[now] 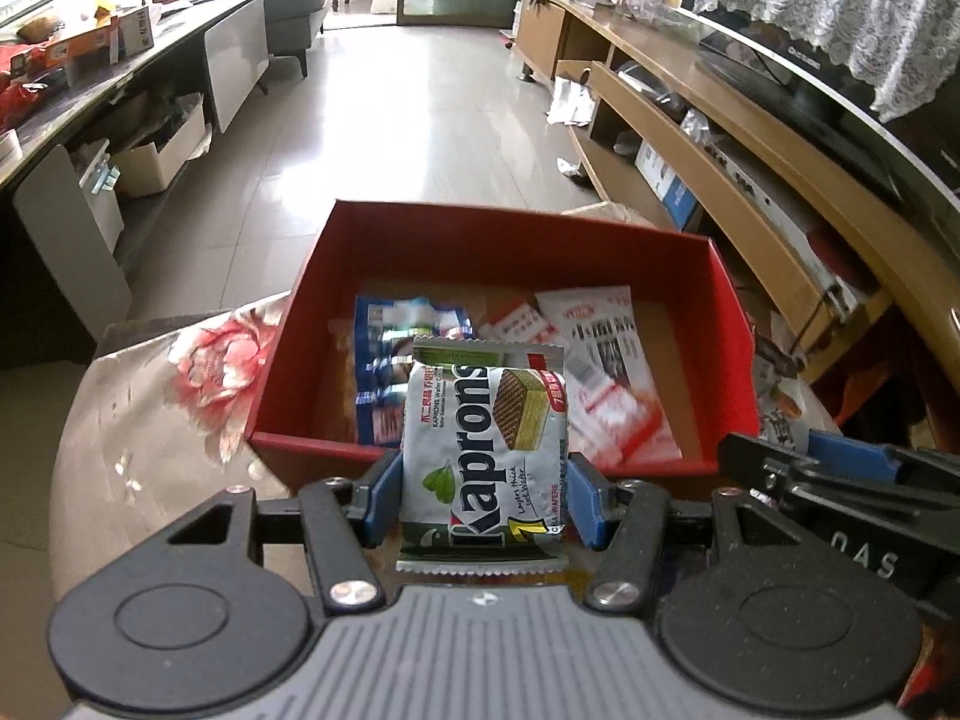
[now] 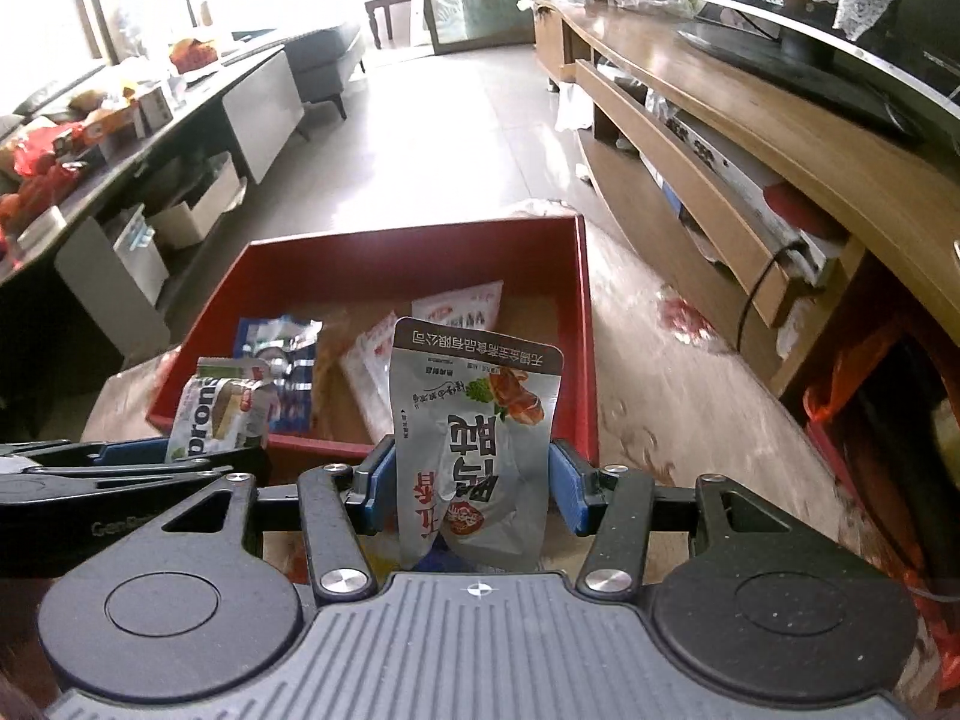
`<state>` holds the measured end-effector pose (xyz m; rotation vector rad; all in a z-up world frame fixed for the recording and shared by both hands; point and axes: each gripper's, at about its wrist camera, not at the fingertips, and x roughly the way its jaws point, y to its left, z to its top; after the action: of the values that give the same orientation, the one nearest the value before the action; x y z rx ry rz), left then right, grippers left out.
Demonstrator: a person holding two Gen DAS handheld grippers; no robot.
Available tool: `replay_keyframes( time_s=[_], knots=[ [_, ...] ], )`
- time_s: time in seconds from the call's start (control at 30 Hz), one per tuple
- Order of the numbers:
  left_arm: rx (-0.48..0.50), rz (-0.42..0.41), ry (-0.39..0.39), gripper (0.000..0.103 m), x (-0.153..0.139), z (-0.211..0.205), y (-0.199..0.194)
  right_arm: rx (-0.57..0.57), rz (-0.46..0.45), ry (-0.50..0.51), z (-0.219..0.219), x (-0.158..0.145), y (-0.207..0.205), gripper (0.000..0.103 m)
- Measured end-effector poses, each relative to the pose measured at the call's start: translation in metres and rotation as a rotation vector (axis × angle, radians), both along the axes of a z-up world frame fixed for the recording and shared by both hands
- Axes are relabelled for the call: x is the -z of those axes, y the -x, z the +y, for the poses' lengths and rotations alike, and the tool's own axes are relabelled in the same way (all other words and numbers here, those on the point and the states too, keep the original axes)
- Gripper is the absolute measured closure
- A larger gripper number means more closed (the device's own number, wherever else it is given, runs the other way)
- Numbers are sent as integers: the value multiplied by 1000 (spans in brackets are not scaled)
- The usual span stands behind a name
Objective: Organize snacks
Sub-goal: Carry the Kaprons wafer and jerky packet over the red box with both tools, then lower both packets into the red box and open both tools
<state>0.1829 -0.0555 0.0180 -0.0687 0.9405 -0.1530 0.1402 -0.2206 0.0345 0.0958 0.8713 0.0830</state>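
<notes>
Left tongs point(image 1: 485, 495) clamped on wafer pack point(image 1: 485, 444), right tongs point(image 2: 472, 489) clamped on grey pouch point(image 2: 474, 456), both just before red box point(image 1: 498, 240). Several packets point(image 1: 600, 372) already inside; these two not yet dropped in.

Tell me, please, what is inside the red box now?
Inside the red box lie a blue packet and white-and-red packets on a brown bottom. The held wafer pack covers the middle part, so anything there is hidden.
</notes>
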Motion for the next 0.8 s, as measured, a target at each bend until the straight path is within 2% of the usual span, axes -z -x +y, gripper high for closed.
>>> replay_keyframes(
  time_s=[0.5,0.8],
  knots=[
    [-42,3,-43,45,17,-6,-49,-11,25,25,12,14,-51,43],
    [-50,12,-67,45,27,-9,-59,-11,39,48,13,23,-64,43]
  ],
)
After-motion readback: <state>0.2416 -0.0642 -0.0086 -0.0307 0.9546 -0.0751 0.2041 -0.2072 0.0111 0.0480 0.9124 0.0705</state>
